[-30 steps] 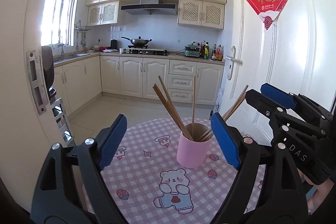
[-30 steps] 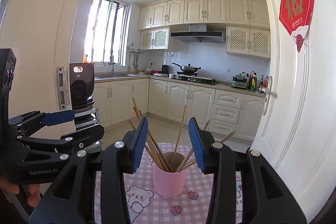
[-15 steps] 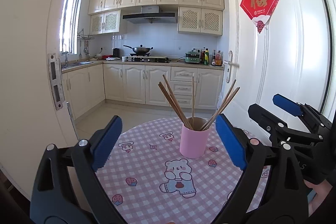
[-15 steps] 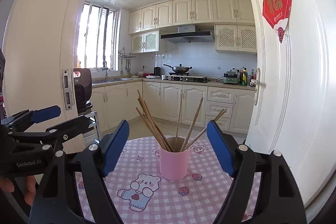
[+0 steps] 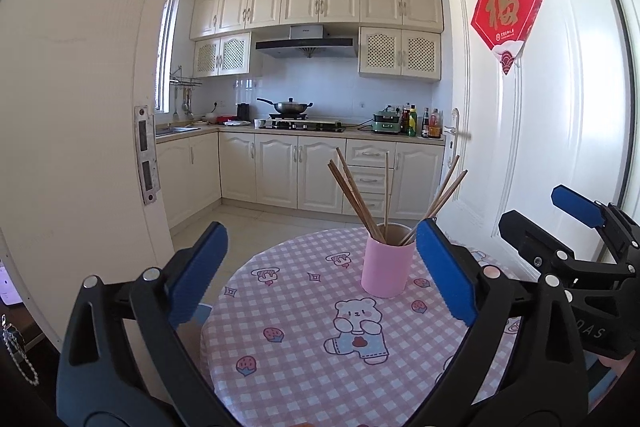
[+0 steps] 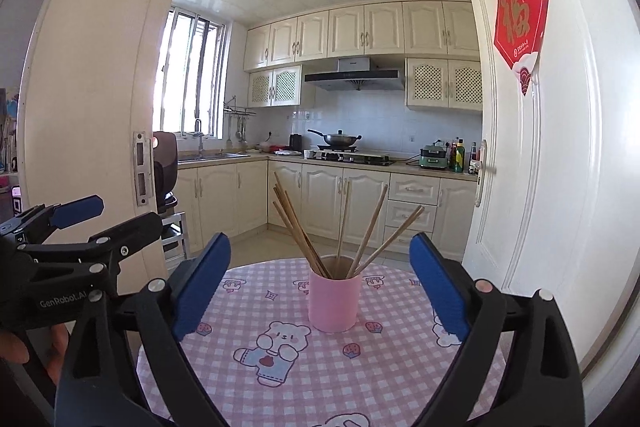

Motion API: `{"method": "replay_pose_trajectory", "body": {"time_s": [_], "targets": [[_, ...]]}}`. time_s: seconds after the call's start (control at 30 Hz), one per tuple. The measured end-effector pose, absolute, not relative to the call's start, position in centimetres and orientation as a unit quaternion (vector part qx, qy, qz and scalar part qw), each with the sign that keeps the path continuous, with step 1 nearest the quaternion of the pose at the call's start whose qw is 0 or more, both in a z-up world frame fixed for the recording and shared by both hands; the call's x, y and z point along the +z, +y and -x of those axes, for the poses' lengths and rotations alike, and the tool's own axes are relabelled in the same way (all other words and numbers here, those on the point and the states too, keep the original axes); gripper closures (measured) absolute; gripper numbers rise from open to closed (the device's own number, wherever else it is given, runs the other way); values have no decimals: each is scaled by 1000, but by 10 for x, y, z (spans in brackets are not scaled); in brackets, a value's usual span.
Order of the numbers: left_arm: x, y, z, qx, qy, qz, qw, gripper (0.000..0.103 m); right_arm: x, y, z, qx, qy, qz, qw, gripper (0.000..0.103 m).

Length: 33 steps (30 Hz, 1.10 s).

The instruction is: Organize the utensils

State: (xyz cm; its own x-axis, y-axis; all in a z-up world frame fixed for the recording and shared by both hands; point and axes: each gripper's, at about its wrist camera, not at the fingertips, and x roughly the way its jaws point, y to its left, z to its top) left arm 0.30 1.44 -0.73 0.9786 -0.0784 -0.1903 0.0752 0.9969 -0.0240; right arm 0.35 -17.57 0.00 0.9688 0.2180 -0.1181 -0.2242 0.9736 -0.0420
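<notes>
Both grippers, left [image 5: 320, 279] and right [image 6: 320, 285], opening, empty; keep clear of chopsticks [image 6: 316, 231] in pink cup [image 6: 334, 303]

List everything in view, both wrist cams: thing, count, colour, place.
cup: 1, pink, upright on table
chopsticks: several, wooden, standing fanned in cup
table: 1, round, pink checked cloth with bear print
door: 1, white, right
red sign: 1, on door
wok: 1, on stove, far counter
bottles: several, counter, right end
left gripper: blue fingers opening, nothing between
right gripper: blue fingers opening, nothing between
</notes>
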Motion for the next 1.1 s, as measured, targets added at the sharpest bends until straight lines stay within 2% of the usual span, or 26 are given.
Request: {"method": "replay_pose_trajectory", "body": {"time_s": [0.43,1.1], "targets": [[-2,10,10,-25,65,-18,997,8,3,-175,11,103,24,33,994,11],[1,9,12,-19,59,-18,998,8,0,-175,8,110,29,24,993,10]]}}
